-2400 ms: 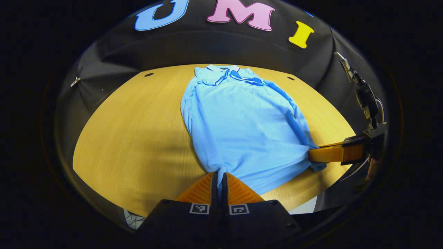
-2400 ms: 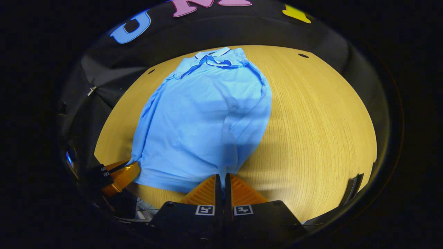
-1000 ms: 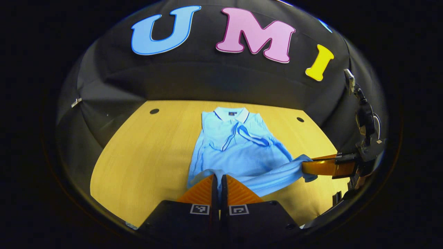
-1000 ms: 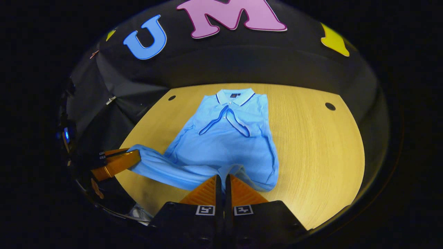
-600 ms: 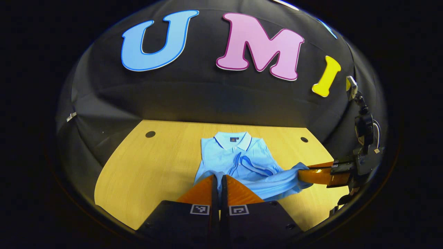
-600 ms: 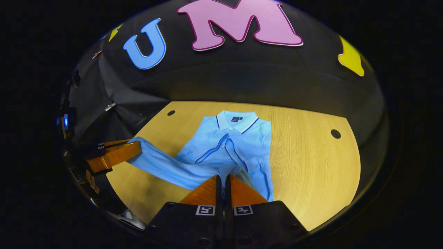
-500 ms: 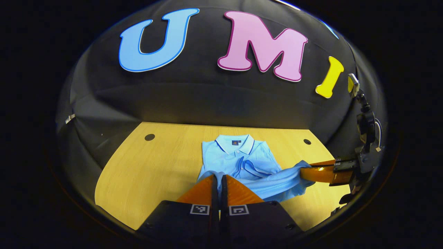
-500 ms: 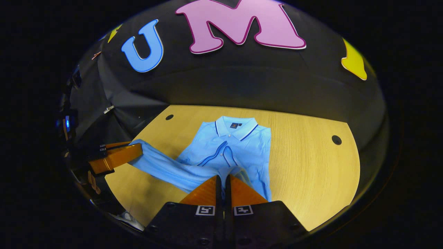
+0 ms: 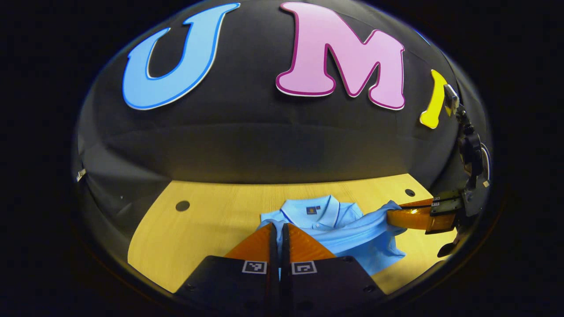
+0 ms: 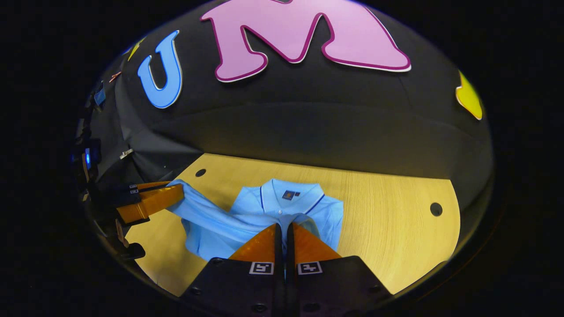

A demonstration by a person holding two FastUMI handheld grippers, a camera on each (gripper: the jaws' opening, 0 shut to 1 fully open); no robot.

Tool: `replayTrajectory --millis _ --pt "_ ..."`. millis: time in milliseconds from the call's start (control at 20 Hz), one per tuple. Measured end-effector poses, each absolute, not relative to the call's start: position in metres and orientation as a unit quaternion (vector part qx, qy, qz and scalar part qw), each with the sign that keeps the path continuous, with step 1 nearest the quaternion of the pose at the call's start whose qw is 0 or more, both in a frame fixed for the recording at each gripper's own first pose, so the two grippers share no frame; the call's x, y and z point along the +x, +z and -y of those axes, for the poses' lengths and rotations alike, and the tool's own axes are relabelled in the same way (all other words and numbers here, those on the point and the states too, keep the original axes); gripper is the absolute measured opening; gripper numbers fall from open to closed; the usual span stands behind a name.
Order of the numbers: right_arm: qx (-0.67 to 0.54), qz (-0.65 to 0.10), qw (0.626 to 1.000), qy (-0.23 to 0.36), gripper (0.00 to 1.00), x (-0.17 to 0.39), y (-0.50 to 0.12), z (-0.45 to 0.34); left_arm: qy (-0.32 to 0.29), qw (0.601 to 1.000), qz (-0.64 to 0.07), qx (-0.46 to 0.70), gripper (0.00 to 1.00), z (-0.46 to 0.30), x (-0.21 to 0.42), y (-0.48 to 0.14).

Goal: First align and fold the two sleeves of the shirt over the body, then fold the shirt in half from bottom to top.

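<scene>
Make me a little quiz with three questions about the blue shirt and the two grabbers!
1. True or false: both the left gripper and the right gripper are shut on the light blue polo shirt.
2. Which part of the shirt lies flat at the far end, next to the booth wall? A) the collar B) a pocket C) a cuff
3. Fill in: the shirt lies on a wooden ____.

Key: 1 true; 2 A; 3 table.
</scene>
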State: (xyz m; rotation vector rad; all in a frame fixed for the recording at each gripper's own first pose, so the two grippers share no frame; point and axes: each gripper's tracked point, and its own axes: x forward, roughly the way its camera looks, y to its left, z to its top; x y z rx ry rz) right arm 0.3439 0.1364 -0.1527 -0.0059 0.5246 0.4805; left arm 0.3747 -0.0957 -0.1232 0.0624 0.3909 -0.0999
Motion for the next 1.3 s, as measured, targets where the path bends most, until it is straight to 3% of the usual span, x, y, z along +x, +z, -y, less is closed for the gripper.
replayTrajectory --millis 300,400,450,650,850,950,1050,1100,1300 --pt "0.026 -0.243 0.947 0.208 0.05 0.416 -0.173 -0.137 -0.047 0.983 -0.176 0.009 0.06 0.097 0.447 -0.146" --pt "0.042 -0.242 0.95 0.195 0.05 0.441 -0.183 -0.133 -0.052 0.984 -0.171 -0.006 0.1 0.096 0.473 -0.157" --pt "0.046 -0.241 0.951 0.187 0.05 0.451 -0.189 -0.13 -0.057 0.984 -0.17 -0.016 0.06 0.098 0.485 -0.163" --pt "0.04 -0.226 0.96 0.16 0.05 0.49 -0.209 -0.129 -0.053 0.984 -0.16 -0.049 0.06 0.1 0.524 -0.194" --pt "0.028 -0.243 0.957 0.154 0.05 0.493 -0.231 -0.137 -0.028 0.985 -0.167 -0.034 0.07 0.091 0.539 -0.223" --pt "0.006 -0.242 0.959 0.149 0.08 0.491 -0.231 -0.135 -0.024 0.984 -0.177 -0.005 0.12 0.09 0.537 -0.228" --pt "-0.003 -0.231 0.963 0.141 0.19 0.488 -0.224 -0.128 -0.022 0.984 -0.177 0.002 0.19 0.089 0.536 -0.221" --pt "0.002 -0.222 0.965 0.142 0.22 0.484 -0.217 -0.127 -0.023 0.985 -0.173 -0.005 0.35 0.091 0.532 -0.215" --pt "0.003 -0.189 0.974 0.128 1.0 0.461 -0.181 -0.117 -0.02 0.989 -0.147 -0.021 0.98 0.088 0.508 -0.173"
